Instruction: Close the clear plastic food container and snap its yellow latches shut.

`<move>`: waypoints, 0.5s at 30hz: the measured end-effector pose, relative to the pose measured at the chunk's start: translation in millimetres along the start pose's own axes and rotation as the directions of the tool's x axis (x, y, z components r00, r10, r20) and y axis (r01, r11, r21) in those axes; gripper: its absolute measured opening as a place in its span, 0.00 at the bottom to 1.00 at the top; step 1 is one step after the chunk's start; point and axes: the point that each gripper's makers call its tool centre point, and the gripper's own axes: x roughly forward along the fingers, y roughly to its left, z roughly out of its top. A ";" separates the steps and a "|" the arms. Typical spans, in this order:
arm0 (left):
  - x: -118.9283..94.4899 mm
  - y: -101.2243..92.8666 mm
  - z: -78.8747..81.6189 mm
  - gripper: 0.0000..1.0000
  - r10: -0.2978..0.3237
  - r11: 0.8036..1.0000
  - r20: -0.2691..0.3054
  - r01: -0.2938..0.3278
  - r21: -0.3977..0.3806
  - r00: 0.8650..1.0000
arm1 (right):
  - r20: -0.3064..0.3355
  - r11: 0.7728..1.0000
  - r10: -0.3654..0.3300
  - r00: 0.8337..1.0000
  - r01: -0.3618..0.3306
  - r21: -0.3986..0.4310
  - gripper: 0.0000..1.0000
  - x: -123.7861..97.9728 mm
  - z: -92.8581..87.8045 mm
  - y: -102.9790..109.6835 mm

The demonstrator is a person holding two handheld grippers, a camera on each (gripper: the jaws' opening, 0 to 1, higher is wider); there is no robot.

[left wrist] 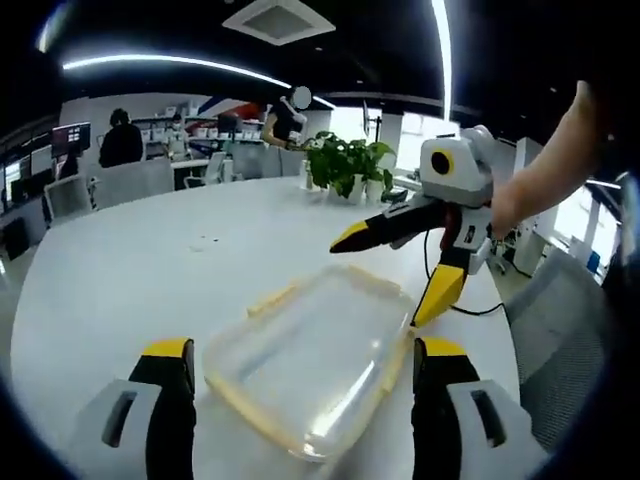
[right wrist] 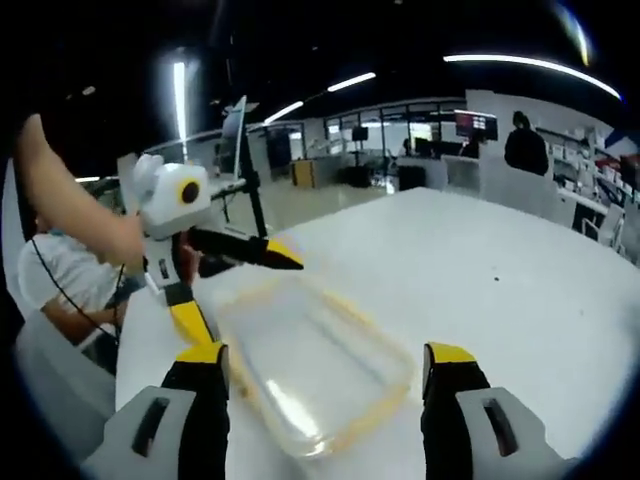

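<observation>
1. In the left gripper view the clear plastic food container (left wrist: 312,360) lies low in the centre of the frame on the white table (left wrist: 150,270), directly ahead of the left gripper (left wrist: 305,375) and between its two spread jaws; nothing is held, the jaws stand released on either side of it

2. The container's long axis runs from the lower left of that frame up to the right, so it sits skewed to the line of the jaws, not square to it

3. The right gripper (left wrist: 425,270) comes in from the right of the same frame, jaws parted wide, one yellow tip over the far rim and the other pointing down beside the container's right edge; whether that tip touches the rim cannot be told

4. In the right gripper view the container (right wrist: 315,365) again lies low and central between the open jaws of the right gripper (right wrist: 325,385), with the left gripper (right wrist: 245,275) at the left of the frame near its far corner

5. Both claws look about equally near; each frames the container from an opposite side

6. The container is a shallow, rounded rectangle of glossy transparent plastic with a pale yellow band at the rim (left wrist: 262,300); separate latches are too blurred to pick out

7. The table is smooth and matt white; a leafy potted plant (left wrist: 350,168) stands at the far edge, upper centre
</observation>
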 end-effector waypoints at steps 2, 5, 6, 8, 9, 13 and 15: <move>-1.8 -0.5 -0.8 0.90 0.004 1.000 0.000 -0.004 -0.006 1.000 | 0.004 1.000 -0.001 1.000 0.001 -0.001 0.78 -2.6 0.5 -0.2; -7.1 0.0 0.0 0.90 0.018 1.000 0.004 -0.018 -0.016 1.000 | 0.009 1.000 -0.011 1.000 0.011 0.004 0.78 -8.0 1.5 -0.8; -9.3 -0.3 1.5 0.90 0.022 0.999 0.009 -0.022 -0.029 1.000 | 0.011 1.000 -0.013 1.000 0.013 0.006 0.77 -10.4 1.7 -0.6; -11.9 -2.3 3.8 0.90 0.024 0.999 0.013 -0.024 -0.033 1.000 | 0.012 1.000 -0.017 1.000 0.017 0.008 0.77 -14.4 2.1 -0.7; -12.7 -2.9 4.5 0.90 0.027 0.999 0.013 -0.027 -0.030 1.000 | 0.013 1.000 -0.019 1.000 0.019 0.009 0.77 -16.1 2.4 -0.4; -16.0 -3.1 4.8 0.90 0.042 0.998 0.012 -0.041 -0.044 0.999 | 0.037 0.998 -0.049 0.998 0.047 0.038 0.76 -23.0 4.1 -3.2; -18.6 -3.6 5.5 0.89 0.050 0.997 0.010 -0.049 -0.053 0.999 | 0.053 0.996 -0.066 0.996 0.062 0.057 0.75 -26.9 6.3 -4.3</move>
